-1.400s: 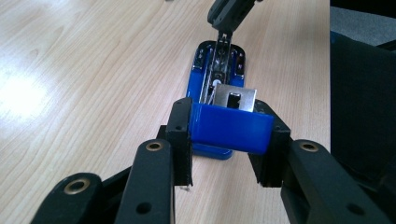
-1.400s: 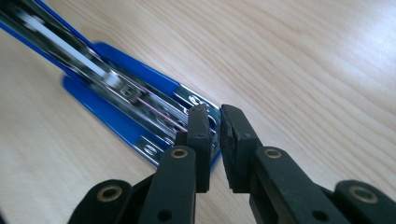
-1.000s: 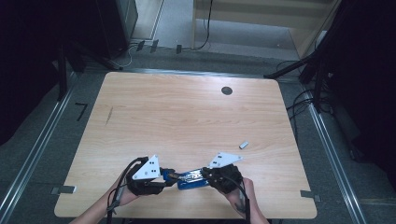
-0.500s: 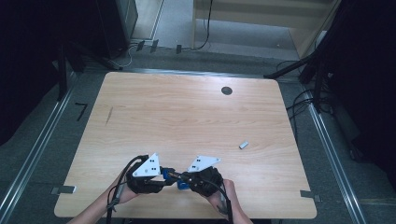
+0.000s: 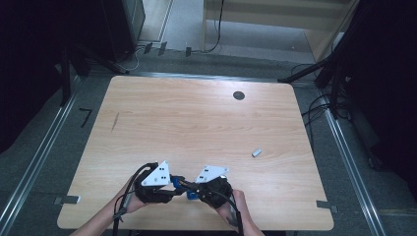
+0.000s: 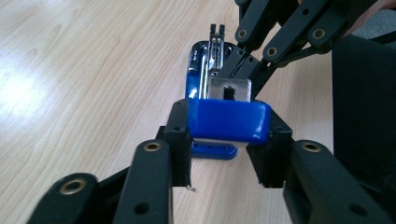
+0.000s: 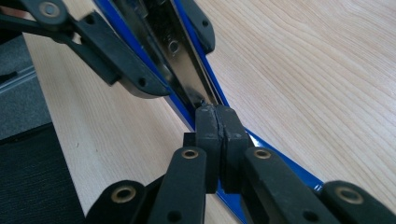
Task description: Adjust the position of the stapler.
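High view puts everything at the near edge of the light wooden table (image 5: pixel 206 123): a small blue plastic-and-metal stapler (image 5: pixel 189 195) sits right between the two grippers, opened up with its chrome staple channel showing. A small grey metal piece (image 5: pixel 256 153) lies well off to the right, maybe a strip of staples, too small to tell. Left gripper (image 6: pixel 228 140) has its pads clamped on the blue rear end of the stapler, though its jaws have just let out a little, so I'd watch that grip. Right gripper (image 7: pixel 217 126) has its jaws pressed fully together, having just finished closing, tips right at the chrome rail; I can't tell if anything thin is caught between them. Looks like loading or clearing the channel. If it were me: keep the left hand firm and still so the body can't pivot, and work the right tips straight along the rail, not sideways, so nothing jams.
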`<control>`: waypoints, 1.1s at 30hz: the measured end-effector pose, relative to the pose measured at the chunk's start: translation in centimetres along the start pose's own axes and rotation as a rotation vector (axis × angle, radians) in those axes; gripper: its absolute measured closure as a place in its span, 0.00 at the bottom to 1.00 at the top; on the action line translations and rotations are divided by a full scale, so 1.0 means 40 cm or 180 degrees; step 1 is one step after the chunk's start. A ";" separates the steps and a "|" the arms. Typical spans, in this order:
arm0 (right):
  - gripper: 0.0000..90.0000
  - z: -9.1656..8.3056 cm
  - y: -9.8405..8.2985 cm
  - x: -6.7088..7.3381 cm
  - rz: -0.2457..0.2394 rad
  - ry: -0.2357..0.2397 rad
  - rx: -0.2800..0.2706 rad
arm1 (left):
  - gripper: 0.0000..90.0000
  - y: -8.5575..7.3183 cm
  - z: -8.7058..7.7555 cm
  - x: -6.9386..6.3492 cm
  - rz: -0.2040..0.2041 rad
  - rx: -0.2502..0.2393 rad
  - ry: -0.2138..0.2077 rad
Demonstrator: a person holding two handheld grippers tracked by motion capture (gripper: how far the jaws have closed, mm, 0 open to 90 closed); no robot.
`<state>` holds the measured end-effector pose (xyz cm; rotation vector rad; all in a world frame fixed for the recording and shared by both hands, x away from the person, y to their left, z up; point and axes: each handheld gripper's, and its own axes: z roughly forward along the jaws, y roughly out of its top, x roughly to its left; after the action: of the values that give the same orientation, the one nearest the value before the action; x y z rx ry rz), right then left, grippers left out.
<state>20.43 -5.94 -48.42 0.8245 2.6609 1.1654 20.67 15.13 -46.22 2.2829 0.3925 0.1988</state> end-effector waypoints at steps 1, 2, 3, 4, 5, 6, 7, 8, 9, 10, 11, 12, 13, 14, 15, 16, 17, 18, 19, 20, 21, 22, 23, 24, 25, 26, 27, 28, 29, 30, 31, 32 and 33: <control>1.00 0.000 -0.001 -0.001 0.0002 0.0005 -0.0011 | 0.67 0.002 -0.002 -0.001 -0.0004 -0.0015 0.0004; 1.00 -0.001 -0.001 -0.001 0.0014 -0.0010 -0.0009 | 0.65 0.006 -0.005 -0.002 -0.0005 -0.0019 0.0006; 1.00 -0.003 -0.002 -0.004 0.0025 -0.0008 -0.0012 | 0.63 0.013 -0.011 -0.004 0.0003 -0.0067 0.0038; 1.00 -0.004 -0.002 -0.004 0.0045 -0.0006 -0.0007 | 0.61 0.016 -0.015 -0.005 -0.0013 -0.0100 0.0041; 1.00 -0.004 -0.003 -0.005 0.0041 -0.0001 -0.0016 | 0.61 0.019 -0.018 -0.006 -0.0002 -0.0119 0.0051; 1.00 -0.004 -0.003 -0.005 0.0041 -0.0001 -0.0016 | 0.61 0.019 -0.018 -0.006 -0.0002 -0.0119 0.0051; 1.00 -0.004 -0.002 -0.004 0.0039 -0.0011 -0.0009 | 0.60 0.027 -0.027 -0.006 -0.0012 -0.0194 0.0104; 1.00 -0.004 -0.002 -0.004 0.0039 -0.0011 -0.0009 | 0.60 0.027 -0.027 -0.006 -0.0012 -0.0194 0.0104; 1.00 -0.004 -0.002 -0.005 0.0018 -0.0013 -0.0014 | 0.60 0.034 -0.035 -0.007 -0.0012 -0.0256 0.0162; 1.00 -0.004 -0.002 -0.005 0.0011 -0.0015 -0.0012 | 0.61 0.037 -0.040 -0.008 -0.0016 -0.0301 0.0188; 1.00 -0.004 -0.002 -0.004 0.0011 -0.0016 -0.0012 | 0.61 0.038 -0.041 -0.007 -0.0015 -0.0318 0.0198; 1.00 -0.004 -0.002 -0.004 0.0016 -0.0015 -0.0011 | 0.61 0.041 -0.043 -0.007 -0.0017 -0.0343 0.0218; 1.00 -0.003 -0.001 -0.004 0.0015 -0.0013 -0.0009 | 0.62 0.043 -0.043 -0.008 -0.0007 -0.0358 0.0238; 1.00 -0.004 -0.001 -0.004 0.0014 -0.0019 -0.0010 | 0.64 0.044 -0.042 -0.009 0.0005 -0.0354 0.0245; 1.00 -0.004 -0.001 -0.004 0.0019 -0.0018 -0.0009 | 0.65 0.047 -0.039 -0.013 0.0009 -0.0355 0.0260; 1.00 -0.003 -0.001 -0.005 0.0003 -0.0015 -0.0015 | 0.68 0.048 -0.038 -0.014 0.0019 -0.0377 0.0253; 1.00 -0.003 -0.001 -0.005 0.0001 -0.0018 -0.0014 | 0.70 0.051 -0.035 -0.018 0.0045 -0.0382 0.0260; 1.00 -0.003 0.000 -0.005 0.0003 -0.0017 -0.0013 | 0.73 0.053 -0.034 -0.020 0.0065 -0.0379 0.0280; 1.00 -0.003 -0.001 -0.005 0.0002 -0.0017 -0.0013 | 0.74 0.056 -0.032 -0.021 0.0079 -0.0367 0.0278; 1.00 -0.004 -0.001 -0.005 0.0018 -0.0022 -0.0006 | 0.74 0.056 -0.033 -0.021 0.0079 -0.0354 0.0270; 1.00 -0.004 -0.001 -0.005 0.0025 -0.0021 -0.0005 | 0.74 0.056 -0.033 -0.020 0.0076 -0.0348 0.0267; 1.00 -0.004 -0.001 -0.005 0.0017 -0.0019 -0.0009 | 0.74 0.054 -0.034 -0.019 0.0073 -0.0341 0.0254; 1.00 -0.003 -0.001 -0.004 0.0018 -0.0018 -0.0008 | 0.74 0.052 -0.035 -0.016 0.0075 -0.0327 0.0236; 0.99 -0.003 -0.002 -0.004 0.0015 -0.0010 -0.0005 | 0.74 0.052 -0.037 -0.016 0.0082 -0.0313 0.0239; 0.98 -0.004 -0.002 -0.005 0.0012 -0.0002 -0.0005 | 0.74 0.051 -0.037 -0.015 0.0075 -0.0310 0.0240; 0.98 -0.005 -0.003 -0.006 0.0019 -0.0004 -0.0003 | 0.74 0.051 -0.037 -0.015 0.0065 -0.0302 0.0236; 0.98 -0.008 -0.003 -0.008 0.0016 -0.0005 -0.0003 | 0.74 0.050 -0.038 -0.015 0.0065 -0.0295 0.0237; 0.98 -0.010 -0.003 -0.010 0.0022 -0.0011 -0.0003 | 0.74 0.050 -0.039 -0.015 0.0070 -0.0280 0.0239; 0.97 -0.014 -0.004 -0.015 0.0012 -0.0037 -0.0003 | 0.74 0.049 -0.040 -0.014 0.0065 -0.0270 0.0235; 0.97 -0.019 -0.006 -0.022 0.0006 -0.0056 -0.0006 | 0.74 0.047 -0.040 -0.014 0.0058 -0.0270 0.0233; 0.97 -0.024 -0.007 -0.027 0.0020 -0.0075 -0.0002 | 0.74 0.044 -0.042 -0.014 0.0047 -0.0258 0.0242; 0.96 -0.033 -0.013 -0.042 0.0047 -0.0130 0.0020 | 0.74 0.041 -0.043 -0.013 0.0041 -0.0256 0.0237; 0.96 -0.039 -0.017 -0.056 0.0074 -0.0161 0.0022 | 0.74 0.039 -0.044 -0.013 0.0037 -0.0245 0.0240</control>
<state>21.52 -8.49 -48.06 0.8763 2.6232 1.1254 20.05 15.19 -43.89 2.2071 0.4035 0.3015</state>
